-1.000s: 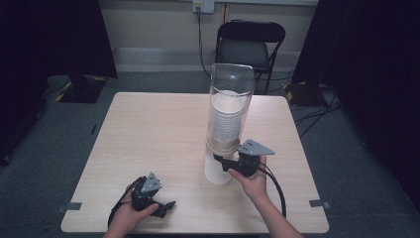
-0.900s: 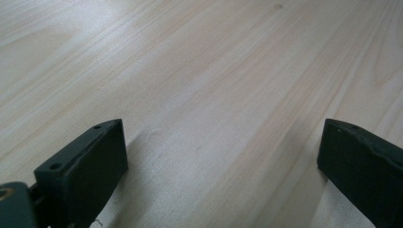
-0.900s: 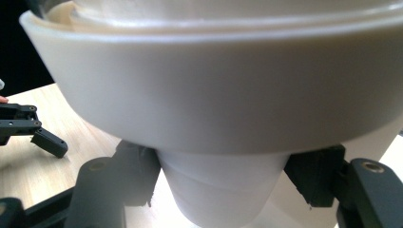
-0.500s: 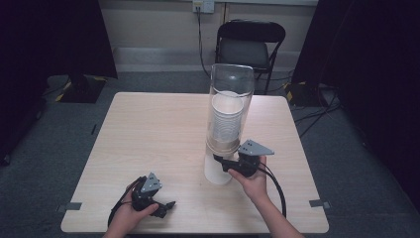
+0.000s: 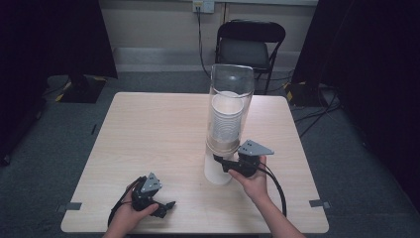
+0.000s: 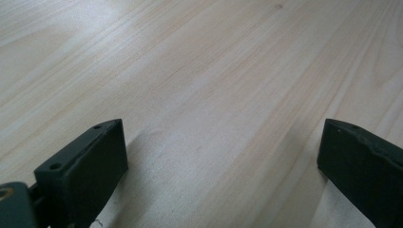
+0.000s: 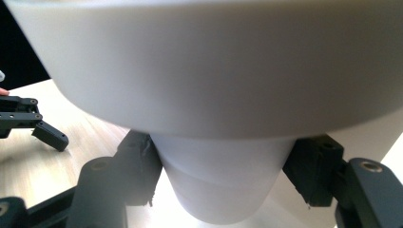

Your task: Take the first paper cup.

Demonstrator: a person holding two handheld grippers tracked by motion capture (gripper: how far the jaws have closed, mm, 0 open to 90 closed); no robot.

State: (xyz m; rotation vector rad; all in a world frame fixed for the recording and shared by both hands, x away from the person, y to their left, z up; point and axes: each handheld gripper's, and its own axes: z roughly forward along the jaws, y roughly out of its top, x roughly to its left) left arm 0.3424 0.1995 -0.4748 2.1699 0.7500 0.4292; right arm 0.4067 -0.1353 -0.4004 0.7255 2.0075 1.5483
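Table (image 5: 148, 129) from the high view is light wood, with a tall clear cup dispenser (image 5: 232, 89) standing toward its right side, a stack of white cups (image 5: 227, 119) inside and one cup (image 5: 218, 171) poking out the bottom. The right gripper (image 5: 221, 162) sits right at that cup. The left gripper (image 5: 166, 206) rests near the front-left edge, well apart.

Left gripper view: jaws spread wide over bare wood, holding nothing.

Right gripper view: both jaws press on the bottom cup (image 7: 218, 185), one each side, under the dispenser's wide white collar (image 7: 214, 61). The other gripper (image 7: 28, 121) is off to the left.
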